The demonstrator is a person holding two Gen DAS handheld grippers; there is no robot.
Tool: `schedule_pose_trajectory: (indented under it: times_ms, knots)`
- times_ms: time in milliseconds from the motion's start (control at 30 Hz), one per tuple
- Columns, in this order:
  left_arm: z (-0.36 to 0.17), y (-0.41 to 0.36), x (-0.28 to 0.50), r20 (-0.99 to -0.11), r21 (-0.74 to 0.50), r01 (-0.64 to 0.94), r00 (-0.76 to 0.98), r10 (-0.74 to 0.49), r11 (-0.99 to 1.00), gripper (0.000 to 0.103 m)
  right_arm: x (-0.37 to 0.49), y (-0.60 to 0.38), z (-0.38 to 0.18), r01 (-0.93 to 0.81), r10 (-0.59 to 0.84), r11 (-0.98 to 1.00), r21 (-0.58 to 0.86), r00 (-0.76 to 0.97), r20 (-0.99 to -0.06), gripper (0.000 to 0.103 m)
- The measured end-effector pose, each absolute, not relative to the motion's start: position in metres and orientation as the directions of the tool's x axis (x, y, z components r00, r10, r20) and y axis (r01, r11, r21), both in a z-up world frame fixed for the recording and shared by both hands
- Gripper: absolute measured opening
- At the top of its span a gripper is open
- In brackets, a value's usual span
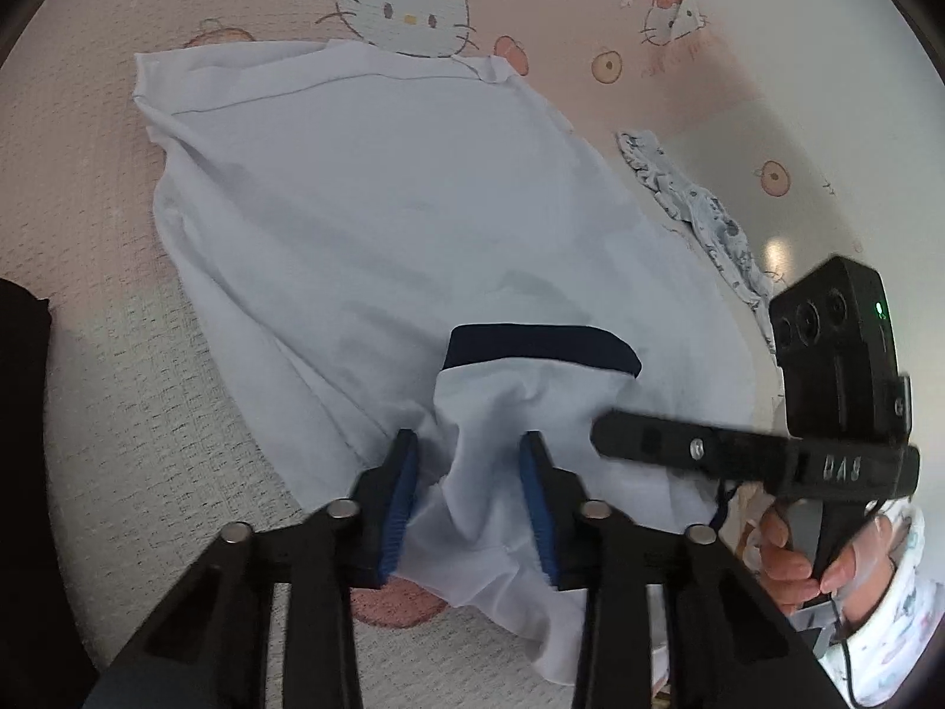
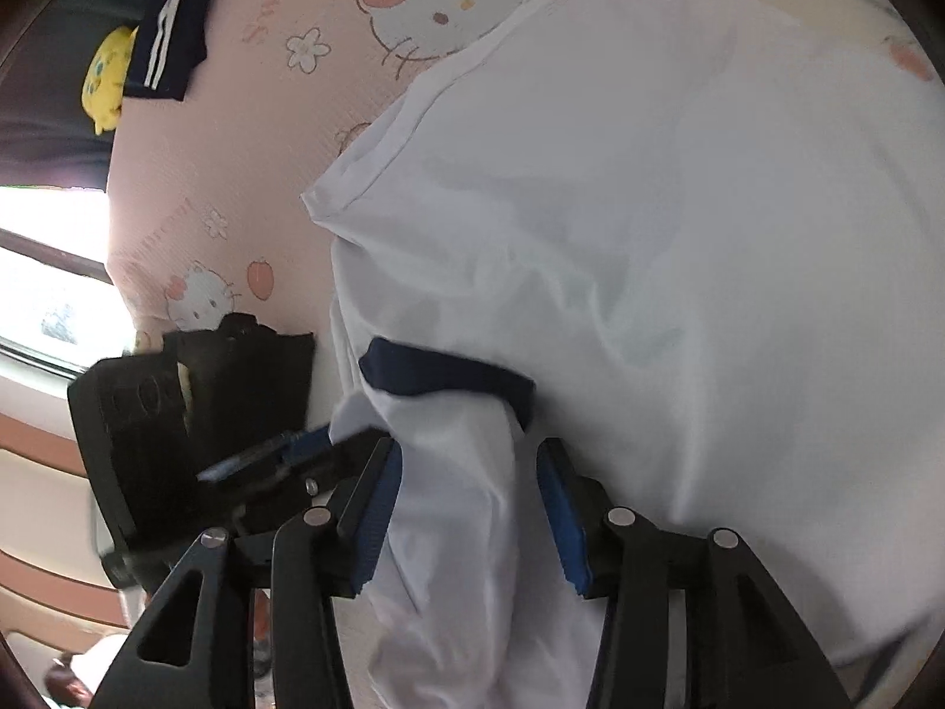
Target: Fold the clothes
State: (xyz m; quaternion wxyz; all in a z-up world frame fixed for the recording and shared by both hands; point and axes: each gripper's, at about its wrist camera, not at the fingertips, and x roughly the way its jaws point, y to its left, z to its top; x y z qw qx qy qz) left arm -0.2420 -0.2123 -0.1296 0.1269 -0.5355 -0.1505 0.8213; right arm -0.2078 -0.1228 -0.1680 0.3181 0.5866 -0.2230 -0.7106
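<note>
Left wrist view first: the white shirt [image 1: 378,201] lies spread over the pink cat-print sheet [image 1: 88,207], its hem up at twelve o'clock and the sleeve with the navy cuff [image 1: 540,348] just ahead of centre. The left gripper [image 1: 469,461] has its blue pads apart, a bunched ridge of sleeve cloth rising between them, touching or nearly touching the pads; it does not look pinched. At four o'clock the right gripper [image 1: 602,428] comes in from the side, its tip over the same sleeve. From here I cannot tell how its fingers stand. A blue patterned garment [image 1: 697,207] sits crumpled at two o'clock, apart from the shirt.

Right wrist view now: the same shirt [image 2: 679,207] fills the frame from twelve to four o'clock, the navy cuff [image 2: 449,372] dead centre. The right gripper [image 2: 469,472] also has its pads spread, sleeve fabric draped through the gap and hanging loose toward six o'clock. The left gripper [image 2: 331,434] shows at nine o'clock, blurred, its tip against the sleeve edge. A dark striped garment [image 2: 171,29] and a yellow plush toy [image 2: 109,77] sit at eleven o'clock, well clear.

My read: this is the sleeve fold-in. To do it well, both should close on one layer only, near the cuff corners, lift evenly, and lay the sleeve flat across the body without dragging the shirt.
</note>
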Motion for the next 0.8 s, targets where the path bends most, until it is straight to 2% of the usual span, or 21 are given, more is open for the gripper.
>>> schedule_pose_trajectory:
  times_ms: [67, 133, 167, 233, 333, 467, 567, 600, 633, 700, 800]
  knots:
    - [-0.133, -0.210, -0.242, -0.874, -0.312, -0.014, -0.388, 0.293, -0.950, 0.013, -0.211, -0.123, -0.172, 0.175, -0.742, -0.669, 0.722, -0.119, -0.660, 0.045]
    - [-0.135, -0.208, -0.238, -0.884, -0.258, -0.007, -0.402, 0.239, -0.966, 0.013, -0.213, -0.126, -0.172, 0.180, -0.708, -0.705, 0.686, -0.148, -0.690, 0.004]
    - [-0.136, -0.206, -0.237, -0.884, -0.247, -0.004, -0.409, 0.227, -0.969, 0.013, -0.214, -0.128, -0.172, 0.189, -0.671, -0.740, 0.645, -0.153, -0.725, 0.004]
    - [-0.135, -0.205, -0.235, -0.886, -0.241, 0.005, -0.410, 0.218, -0.970, 0.013, -0.211, -0.132, -0.169, 0.221, -0.649, -0.758, 0.613, -0.167, -0.742, 0.004]
    - [-0.133, -0.207, -0.232, -0.890, -0.218, -0.004, -0.410, 0.201, -0.976, 0.013, -0.203, -0.139, -0.153, 0.297, -0.561, -0.820, 0.488, -0.253, -0.788, 0.003]
    - [-0.128, -0.211, -0.225, -0.886, -0.221, -0.009, -0.416, 0.205, -0.975, 0.013, -0.198, -0.145, -0.152, 0.321, -0.507, -0.847, 0.423, -0.250, -0.825, 0.003]
    - [-0.119, -0.227, -0.224, -0.859, -0.309, 0.007, -0.431, 0.276, -0.951, 0.013, -0.194, -0.142, -0.152, 0.319, -0.507, -0.846, 0.427, -0.231, -0.831, 0.005]
    - [-0.114, -0.233, -0.224, -0.850, -0.341, 0.034, -0.437, 0.293, -0.939, 0.013, -0.190, -0.141, -0.150, 0.317, -0.509, -0.845, 0.430, -0.235, -0.828, 0.012]
    - [-0.111, -0.238, -0.223, -0.839, -0.377, 0.055, -0.443, 0.316, -0.924, 0.013, -0.185, -0.137, -0.146, 0.311, -0.519, -0.841, 0.443, -0.234, -0.822, 0.031]
    - [-0.105, -0.251, -0.222, -0.812, -0.461, 0.098, -0.448, 0.374, -0.882, 0.013, -0.177, -0.128, -0.138, 0.284, -0.520, -0.846, 0.452, -0.250, -0.817, 0.050]
    - [-0.098, -0.261, -0.219, -0.786, -0.526, 0.133, -0.453, 0.420, -0.840, 0.015, -0.162, -0.111, -0.126, 0.221, -0.498, -0.866, 0.450, -0.283, -0.820, 0.052]
